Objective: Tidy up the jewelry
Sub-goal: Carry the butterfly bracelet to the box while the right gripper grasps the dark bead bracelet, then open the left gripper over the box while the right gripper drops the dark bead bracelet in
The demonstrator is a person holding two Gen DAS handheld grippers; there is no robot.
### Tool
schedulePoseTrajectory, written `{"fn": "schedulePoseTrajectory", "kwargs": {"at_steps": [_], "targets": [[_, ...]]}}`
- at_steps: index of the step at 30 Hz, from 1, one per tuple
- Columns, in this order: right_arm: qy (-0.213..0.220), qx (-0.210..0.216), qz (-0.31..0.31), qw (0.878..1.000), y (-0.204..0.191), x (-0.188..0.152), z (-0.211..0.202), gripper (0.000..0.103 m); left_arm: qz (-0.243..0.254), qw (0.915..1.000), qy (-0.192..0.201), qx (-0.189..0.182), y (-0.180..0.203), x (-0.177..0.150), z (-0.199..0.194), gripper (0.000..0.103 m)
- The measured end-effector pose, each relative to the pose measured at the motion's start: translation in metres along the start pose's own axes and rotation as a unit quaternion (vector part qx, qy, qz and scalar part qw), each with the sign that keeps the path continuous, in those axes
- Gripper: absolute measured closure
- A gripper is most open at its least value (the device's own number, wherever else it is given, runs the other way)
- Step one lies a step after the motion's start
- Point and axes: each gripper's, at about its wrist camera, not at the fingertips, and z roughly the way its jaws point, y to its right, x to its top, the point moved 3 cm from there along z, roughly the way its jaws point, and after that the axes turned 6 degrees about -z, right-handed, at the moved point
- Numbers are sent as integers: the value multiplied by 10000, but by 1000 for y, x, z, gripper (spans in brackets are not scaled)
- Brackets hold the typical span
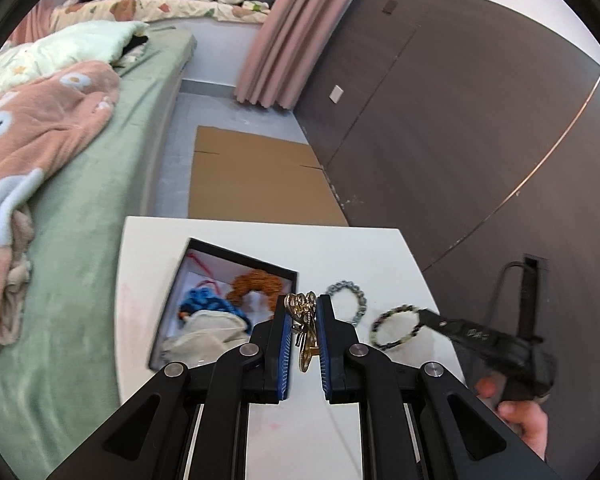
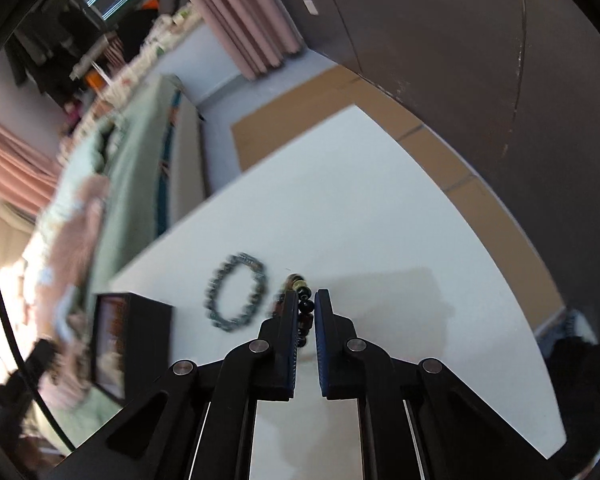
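L claw [image 1: 303, 312] is clamped w/ a narrow gap on a gold chain piece [image 1: 305, 330], pads pressing it from both sides; the piece dangles down between the fingers, above the white table [image 1: 340, 252]. Left of that claw & just past its tip: an open black box [image 1: 236, 258] w/ blue, orange & beige items inside. Just right of its tip: a grey bead bracelet [image 1: 350, 300] lying flat on the table. Further right: a dark multicolour bead bracelet [image 1: 394, 326], w/ the R claw [image 2: 306, 308] pinched nearly shut on its edge. In the R view the dark beads sit between the blue pads; the grey bracelet lies left of that claw, box further left. A hand [image 1: 524, 420] grips the R tool's handle.
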Motion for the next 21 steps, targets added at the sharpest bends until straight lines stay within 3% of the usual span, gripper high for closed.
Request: {"fn": "schedulePoseTrajectory", "kwargs": {"at_steps": [3, 5, 6, 7, 8, 21], "targets": [[218, 296, -57, 9993, -7, 1, -12, 93, -56, 9999, -39, 76, -10, 2, -2, 85], [340, 414, -143, 9985, -14, 1, -17, 93, -120, 9999, -45, 115, -16, 2, -3, 64], [402, 471, -185, 9979, -18, 1, -20, 93, -180, 9997, -17, 137, -20, 2, -3, 41], [444, 527, -216, 9974, -24, 4, -20, 93, -240, 9996, 22, 177, -24, 3, -3, 24], [500, 602, -247, 9966, -28, 4, -23, 93, -309, 9992, 88, 239, -28, 4, -4, 21], [1038, 1650, -1005, 9757, -115, -5, -37, 93, -457, 9979, 271, 358, -45, 12, -18, 21]]}}
